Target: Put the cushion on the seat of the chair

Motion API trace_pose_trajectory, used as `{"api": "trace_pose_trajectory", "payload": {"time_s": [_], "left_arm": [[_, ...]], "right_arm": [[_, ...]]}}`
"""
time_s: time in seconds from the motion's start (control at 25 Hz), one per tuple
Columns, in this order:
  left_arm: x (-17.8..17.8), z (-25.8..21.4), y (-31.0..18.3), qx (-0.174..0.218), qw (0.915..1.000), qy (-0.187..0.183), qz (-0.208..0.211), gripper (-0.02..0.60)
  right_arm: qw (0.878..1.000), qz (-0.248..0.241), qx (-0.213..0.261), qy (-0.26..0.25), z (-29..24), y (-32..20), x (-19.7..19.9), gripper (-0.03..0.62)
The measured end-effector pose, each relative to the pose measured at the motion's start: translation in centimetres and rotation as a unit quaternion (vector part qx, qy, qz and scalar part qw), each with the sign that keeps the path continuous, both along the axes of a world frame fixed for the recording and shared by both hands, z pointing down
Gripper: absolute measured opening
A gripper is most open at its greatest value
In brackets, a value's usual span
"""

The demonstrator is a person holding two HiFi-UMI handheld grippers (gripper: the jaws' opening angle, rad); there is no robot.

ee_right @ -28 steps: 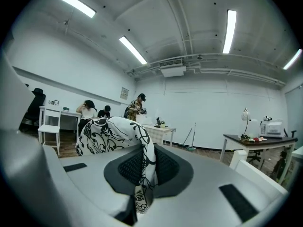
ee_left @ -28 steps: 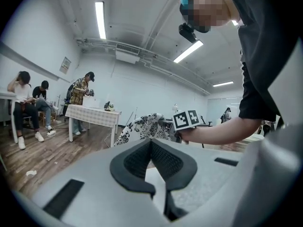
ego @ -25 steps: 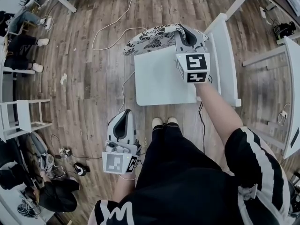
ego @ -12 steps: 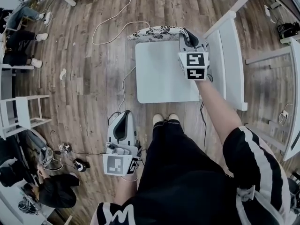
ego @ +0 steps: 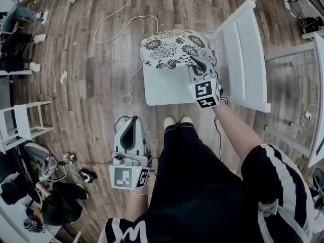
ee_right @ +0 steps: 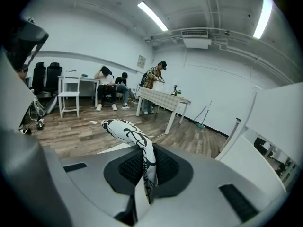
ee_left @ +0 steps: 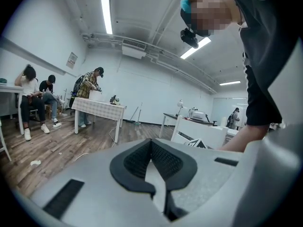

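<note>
The cushion [ego: 174, 48], white with black flowers, lies spread over the far part of the white chair seat [ego: 167, 90] and overhangs its far edge. My right gripper [ego: 198, 65] is shut on the cushion's near right edge, close to the chair back [ego: 243, 49]. In the right gripper view a fold of the cushion [ee_right: 125, 129] runs out from between the pads of the right gripper [ee_right: 147, 150]. My left gripper [ego: 134, 124] hangs low over the floor left of the person's feet, away from the chair. Its pads meet with nothing between them in the left gripper view [ee_left: 151, 143].
A white cable [ego: 121, 22] loops across the wood floor beyond the chair. A small white stool [ego: 25, 125] stands at the left, with seated people near it. More white furniture [ego: 314, 85] is at the right. A cloth-covered table [ee_right: 163, 98] stands farther off.
My right gripper has sunk and drawn nearer with the cushion. The cushion, before bunched at the seat's far edge, now lies opened out over the seat. The left gripper has stayed put.
</note>
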State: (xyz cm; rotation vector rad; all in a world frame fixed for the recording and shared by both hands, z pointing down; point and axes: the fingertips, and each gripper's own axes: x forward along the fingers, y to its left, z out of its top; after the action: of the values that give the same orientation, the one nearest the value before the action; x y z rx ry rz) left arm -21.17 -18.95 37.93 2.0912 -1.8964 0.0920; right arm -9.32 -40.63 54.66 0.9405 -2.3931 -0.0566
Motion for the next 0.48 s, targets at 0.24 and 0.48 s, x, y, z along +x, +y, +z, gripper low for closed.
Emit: {"api": "trace_pose_trajectory", "payload": {"time_s": [0.24, 0.48], "left_arm": [[0.7, 1.2, 1.0, -0.002, 0.9999, 0.007, 0.011, 0.003], [1.6, 2.6, 2.3, -0.002, 0.9997, 0.009, 0.024, 0.003]], "right_arm": [[1.0, -0.018, 0.0, 0.018, 2.0, 2.9, 0.2, 0.031], [0.998, -0.042, 0.003, 0.04, 4.1, 5.2, 0.2, 0.031]]}}
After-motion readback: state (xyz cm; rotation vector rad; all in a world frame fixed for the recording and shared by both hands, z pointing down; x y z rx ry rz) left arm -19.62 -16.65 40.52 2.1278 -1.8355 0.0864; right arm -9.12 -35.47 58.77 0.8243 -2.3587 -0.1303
